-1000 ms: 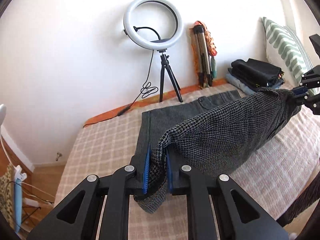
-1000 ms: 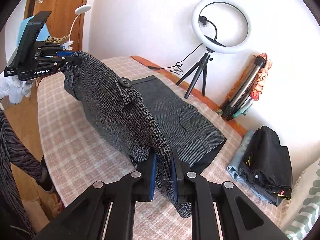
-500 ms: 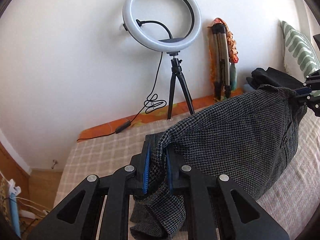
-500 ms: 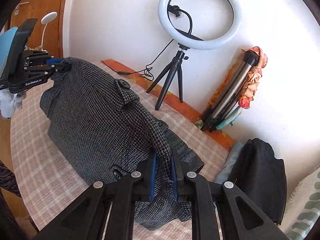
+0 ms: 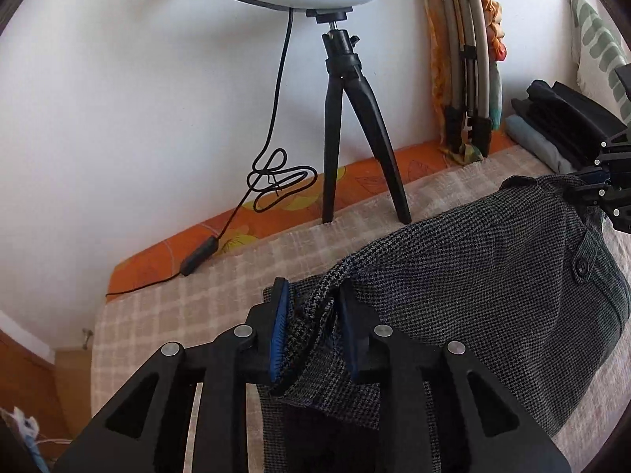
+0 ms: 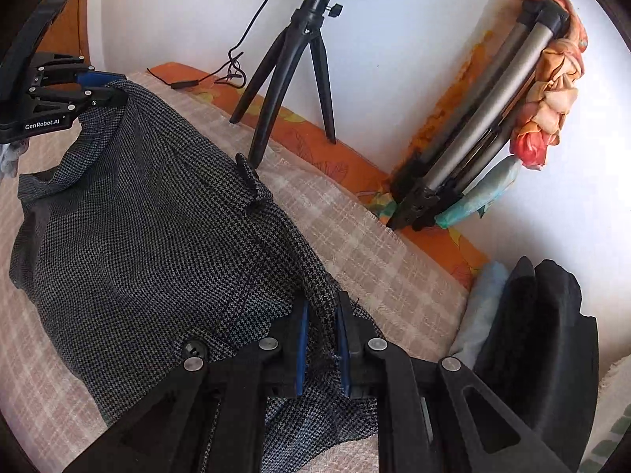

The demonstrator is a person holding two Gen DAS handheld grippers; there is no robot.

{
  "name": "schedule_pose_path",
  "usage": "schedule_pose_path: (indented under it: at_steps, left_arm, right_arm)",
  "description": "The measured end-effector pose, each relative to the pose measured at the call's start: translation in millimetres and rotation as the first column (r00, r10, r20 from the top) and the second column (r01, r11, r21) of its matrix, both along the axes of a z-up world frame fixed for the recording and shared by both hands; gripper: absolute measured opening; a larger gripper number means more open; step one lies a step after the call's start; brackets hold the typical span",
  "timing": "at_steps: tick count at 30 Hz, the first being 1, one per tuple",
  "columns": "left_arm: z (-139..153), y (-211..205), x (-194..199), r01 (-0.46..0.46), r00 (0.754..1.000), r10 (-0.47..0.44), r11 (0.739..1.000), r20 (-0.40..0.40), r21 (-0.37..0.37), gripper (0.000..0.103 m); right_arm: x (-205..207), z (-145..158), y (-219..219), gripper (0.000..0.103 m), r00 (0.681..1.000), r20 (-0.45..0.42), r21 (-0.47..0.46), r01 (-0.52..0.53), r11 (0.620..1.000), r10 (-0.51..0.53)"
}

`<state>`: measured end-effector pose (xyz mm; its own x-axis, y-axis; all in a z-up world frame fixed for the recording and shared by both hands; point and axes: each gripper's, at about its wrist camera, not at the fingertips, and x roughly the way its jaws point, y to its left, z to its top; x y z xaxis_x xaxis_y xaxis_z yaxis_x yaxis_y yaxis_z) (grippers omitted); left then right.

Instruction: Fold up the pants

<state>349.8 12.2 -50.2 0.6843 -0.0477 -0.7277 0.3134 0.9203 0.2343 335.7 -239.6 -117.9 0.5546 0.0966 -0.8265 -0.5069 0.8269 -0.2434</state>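
The grey houndstooth pants [image 5: 473,276] lie doubled over on the checked bed cover [image 5: 189,307]. My left gripper [image 5: 313,331] is shut on the left corner of the top layer, low over the bed. My right gripper [image 6: 321,349] is shut on the right corner of the same fabric edge [image 6: 157,244]. Each gripper shows in the other's view: the right one at the far right of the left wrist view [image 5: 603,187], the left one at the upper left of the right wrist view [image 6: 102,86]. The layer underneath is mostly hidden.
A ring light on a black tripod [image 5: 347,118] stands at the wall, its cable [image 5: 276,181] coiled on the orange sheet. A folded tripod with a scarf [image 6: 493,118] leans on the wall. A stack of folded dark clothes [image 6: 536,347] and a striped pillow [image 5: 603,47] lie at the right.
Both grippers have carried the held edge of the pants forward toward the wall and down, laying the upper half over the lower half. The ring light and tripods now look much closer.
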Motion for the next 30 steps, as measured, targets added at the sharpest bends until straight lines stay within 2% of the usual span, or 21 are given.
schedule_pose_path:
  at_steps: [5, 7, 9, 11, 17, 20, 22, 24, 27, 30]
  left_arm:
    - [0, 19, 17, -0.011, 0.999, 0.011, 1.0, -0.031, -0.013, 0.053]
    - [3, 28, 23, -0.015, 0.999, 0.015, 1.0, -0.034, 0.002, 0.053]
    - [7, 43, 29, -0.056, 0.997, 0.056, 0.998, -0.048, 0.003, 0.053]
    - [15, 59, 30, -0.107, 0.994, 0.107, 0.994, -0.024, 0.009, 0.053]
    - [29, 85, -3, -0.141, 0.99, 0.141, 0.985, -0.007, -0.096, 0.053]
    - [21, 73, -23, -0.113, 0.994, 0.113, 0.989, -0.009, -0.093, 0.053]
    - [14, 57, -36, -0.081, 0.997, 0.08, 0.991, -0.01, -0.106, 0.053]
    - [10, 41, -50, -0.044, 0.999, 0.041, 0.991, -0.02, -0.125, 0.053]
    - [5, 14, -70, 0.02, 1.0, -0.021, 0.991, -0.004, -0.131, 0.053]
    - [3, 0, -85, 0.064, 0.998, -0.065, 0.989, -0.009, -0.136, 0.053]
  right_arm:
    - [13, -21, 2, 0.011, 0.999, -0.033, -0.02, -0.007, 1.0, 0.006]
    - [16, -25, 3, 0.011, 0.999, -0.043, -0.029, -0.005, 1.0, 0.004]
    - [19, -28, 3, 0.011, 0.999, -0.048, -0.037, -0.002, 0.999, 0.001]
    - [21, -30, 2, 0.011, 0.999, -0.052, -0.032, 0.005, 0.999, -0.007]
    - [28, -29, -1, 0.011, 0.998, -0.063, -0.018, 0.018, 1.0, -0.019]
    - [27, -23, 0, 0.013, 0.998, -0.055, -0.02, 0.024, 1.0, -0.025]
    - [22, -11, -8, 0.039, 0.997, -0.013, 0.012, 0.077, 0.997, -0.077]
    - [16, 2, -28, 0.049, 0.987, -0.014, 0.1, 0.158, 0.982, -0.157]
    - [-7, 14, -58, 0.055, 0.968, -0.067, 0.225, 0.252, 0.941, -0.243]
    - [-43, 13, -77, 0.057, 0.944, -0.119, 0.298, 0.331, 0.895, -0.309]
